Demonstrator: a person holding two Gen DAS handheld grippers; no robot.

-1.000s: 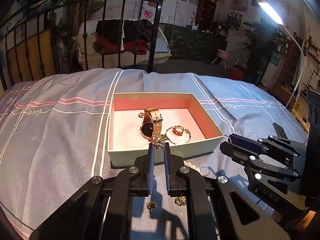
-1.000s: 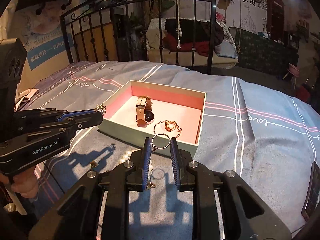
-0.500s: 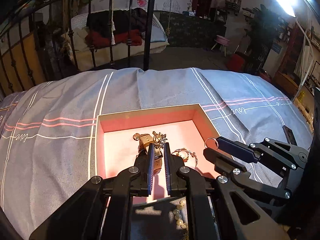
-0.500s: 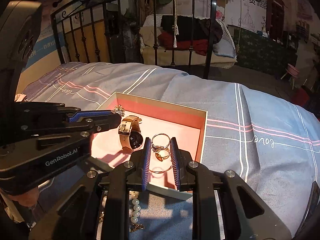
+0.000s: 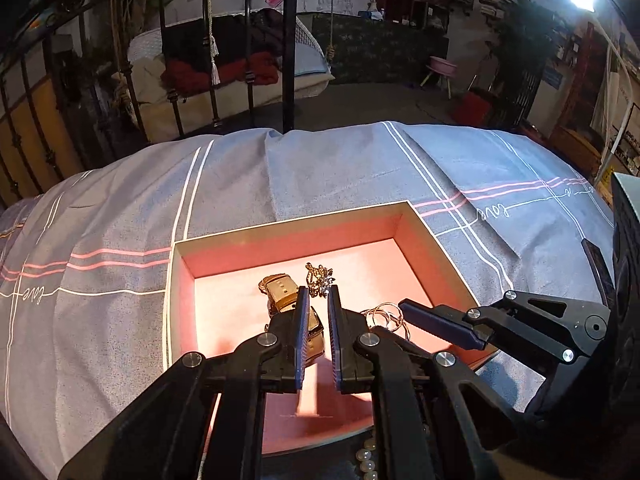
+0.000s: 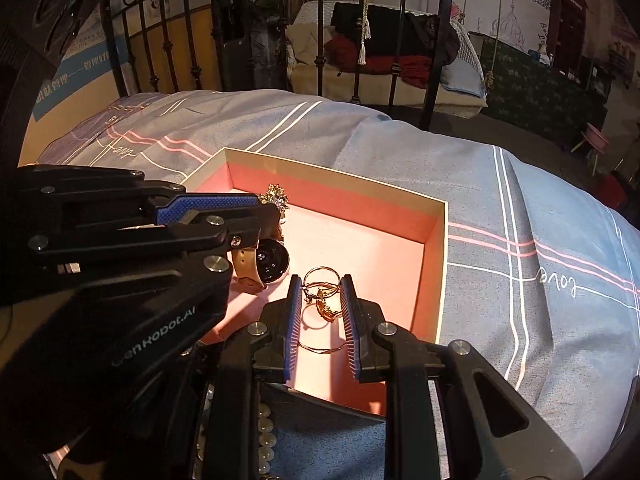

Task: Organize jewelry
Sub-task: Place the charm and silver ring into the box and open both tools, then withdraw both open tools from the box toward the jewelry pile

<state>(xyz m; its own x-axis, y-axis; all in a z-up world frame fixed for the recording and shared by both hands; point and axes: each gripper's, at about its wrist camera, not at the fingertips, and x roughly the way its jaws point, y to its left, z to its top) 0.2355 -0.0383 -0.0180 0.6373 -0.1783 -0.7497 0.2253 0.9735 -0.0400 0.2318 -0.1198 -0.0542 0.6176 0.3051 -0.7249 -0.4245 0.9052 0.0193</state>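
An open box with a pink lining point(image 5: 288, 228) point(image 6: 436, 240) lies on the bed. In it are a gold watch point(image 5: 282, 294) point(image 6: 272, 262) and gold bangles point(image 6: 320, 320). My left gripper point(image 5: 319, 294) is over the box, shut on a sparkly brooch with a chain point(image 5: 320, 276) point(image 6: 274, 196). My right gripper point(image 6: 321, 284) is beside it over the box, shut on a thin ring point(image 6: 321, 278) point(image 5: 384, 312). Both pieces hang just above the lining.
A pearl strand point(image 5: 366, 456) point(image 6: 264, 436) lies on the striped grey-blue bedspread point(image 5: 340, 168) in front of the box. A black iron bed rail point(image 5: 288, 40) stands at the far edge. A dark flat object point(image 5: 596, 264) lies at the right.
Both grippers have moved forward from in front of the box to over its inside, carrying the brooch and the ring.
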